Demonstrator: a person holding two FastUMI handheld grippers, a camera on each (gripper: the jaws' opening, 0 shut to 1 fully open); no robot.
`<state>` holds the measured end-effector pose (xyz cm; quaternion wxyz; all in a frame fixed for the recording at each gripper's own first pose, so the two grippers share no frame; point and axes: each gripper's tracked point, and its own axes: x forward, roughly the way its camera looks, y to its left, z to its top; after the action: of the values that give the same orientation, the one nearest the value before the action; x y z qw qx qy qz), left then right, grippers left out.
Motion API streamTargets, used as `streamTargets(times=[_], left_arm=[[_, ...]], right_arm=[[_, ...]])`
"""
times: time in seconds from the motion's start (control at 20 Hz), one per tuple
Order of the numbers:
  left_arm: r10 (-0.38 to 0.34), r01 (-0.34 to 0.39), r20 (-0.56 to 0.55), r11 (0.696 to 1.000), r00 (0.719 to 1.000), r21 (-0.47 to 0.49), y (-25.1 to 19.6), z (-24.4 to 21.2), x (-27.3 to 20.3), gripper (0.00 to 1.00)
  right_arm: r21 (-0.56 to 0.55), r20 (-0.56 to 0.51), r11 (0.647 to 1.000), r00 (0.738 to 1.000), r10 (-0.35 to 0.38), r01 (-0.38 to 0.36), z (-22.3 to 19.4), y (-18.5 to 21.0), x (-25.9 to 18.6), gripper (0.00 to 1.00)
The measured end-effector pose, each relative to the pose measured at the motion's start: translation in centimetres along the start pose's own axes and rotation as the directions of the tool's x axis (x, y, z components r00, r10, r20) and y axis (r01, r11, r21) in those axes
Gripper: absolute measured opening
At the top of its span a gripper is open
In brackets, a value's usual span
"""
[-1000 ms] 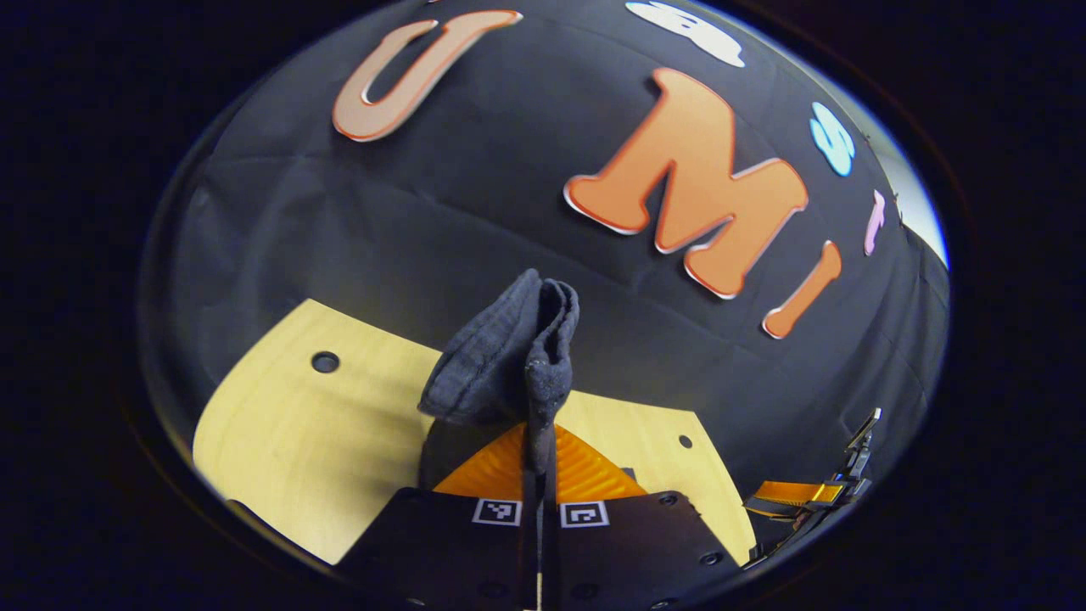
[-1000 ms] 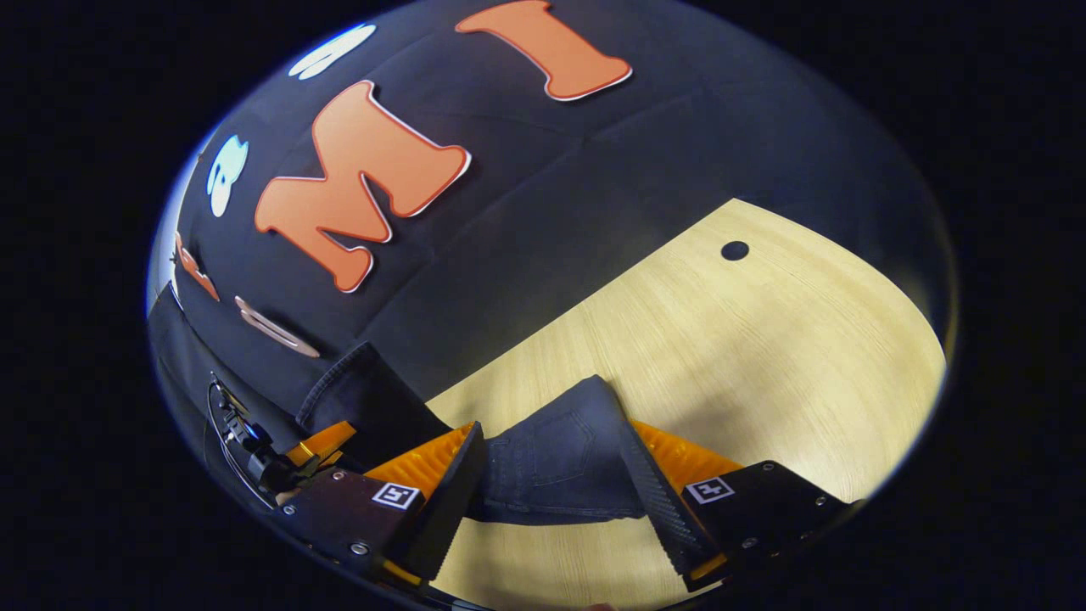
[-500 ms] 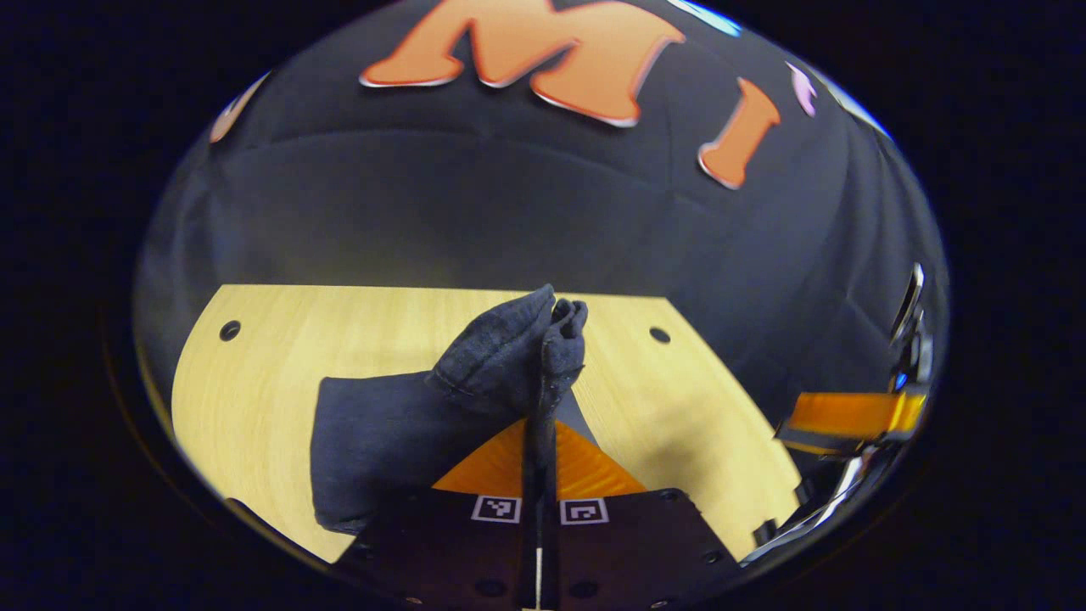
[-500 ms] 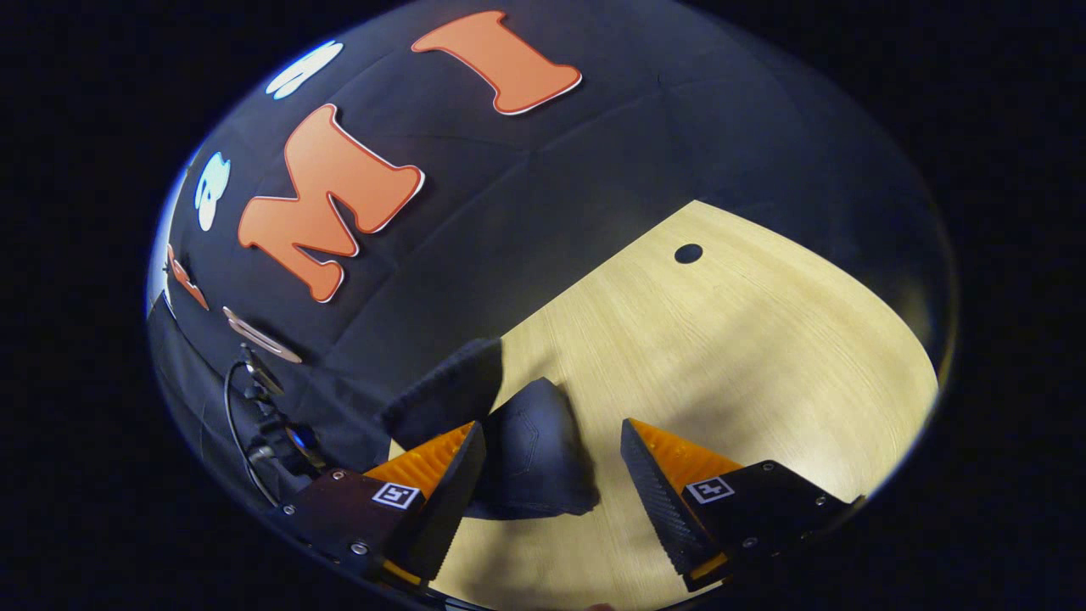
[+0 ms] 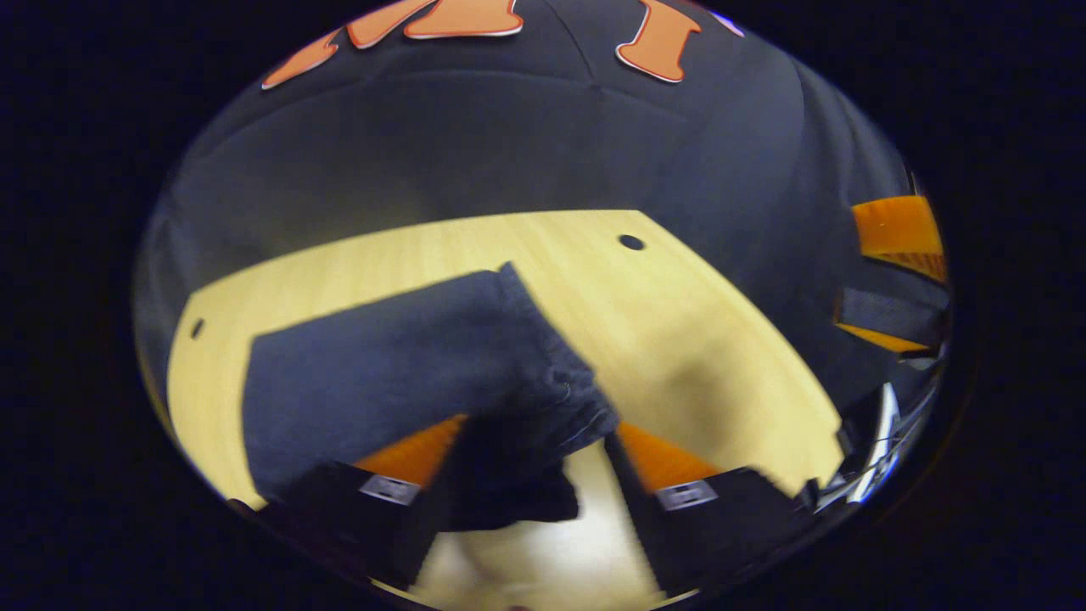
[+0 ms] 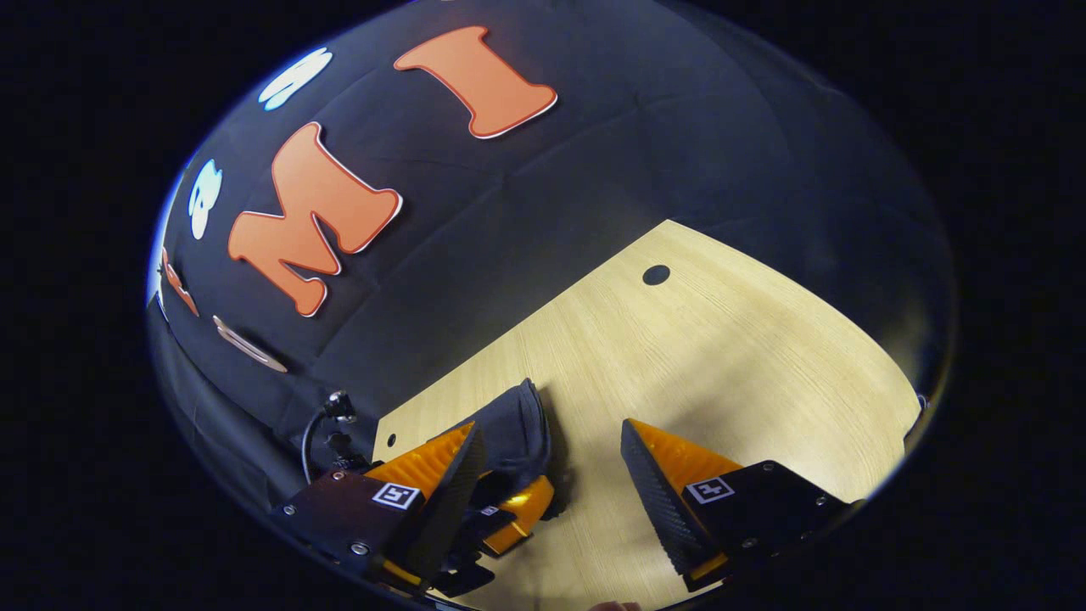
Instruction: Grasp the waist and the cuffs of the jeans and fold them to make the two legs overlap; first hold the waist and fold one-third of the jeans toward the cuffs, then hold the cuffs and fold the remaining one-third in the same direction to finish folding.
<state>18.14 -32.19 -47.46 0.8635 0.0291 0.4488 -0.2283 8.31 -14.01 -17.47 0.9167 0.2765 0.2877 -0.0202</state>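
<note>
The dark blue jeans lie folded in a flat bundle on the wooden table. My left gripper is open just over their near corner, and a bunched edge of the cloth lies loose between its spread fingers. In the right gripper view, the jeans sit at the table's left edge, beside my left finger. My right gripper is open over bare wood with nothing between its fingers. The left gripper shows low beside the jeans. The right gripper hangs at the far right.
The black cloth wall rises right behind the table. Small round holes mark the tabletop near its far corners. A cable and small device sit off the table's left edge.
My left gripper has opened and let go of the jeans' fold, which now lies flat on the table. The jeans have left the gap between my right fingers.
</note>
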Motion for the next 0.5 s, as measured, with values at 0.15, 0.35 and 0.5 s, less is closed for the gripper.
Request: streamTargets(times=[0.15, 0.35, 0.5], left_arm=[[-0.073, 0.072, 0.086, 0.997, 0.994, 0.008, -1.2, 2.0, -3.3, 0.99], [-0.045, 0.047, 0.252, 0.999, 0.967, -0.002, 1.8, 5.9, -11.7, 0.98], [0.071, -0.065, 0.376, 0.997, 0.924, -0.028, 7.2, 7.9, -18.0, 0.98]], right_arm=[[-0.012, 0.002, 1.0, 1.0, 0.011, -0.011, -0.5, 0.9, -0.8, 0.98], [-0.091, 0.026, 0.996, 1.0, 0.013, -0.01, -1.7, 3.6, -2.2, 0.98], [-0.183, 0.074, 0.983, 0.997, 0.018, -0.004, -2.7, 6.6, -3.8, 0.98]])
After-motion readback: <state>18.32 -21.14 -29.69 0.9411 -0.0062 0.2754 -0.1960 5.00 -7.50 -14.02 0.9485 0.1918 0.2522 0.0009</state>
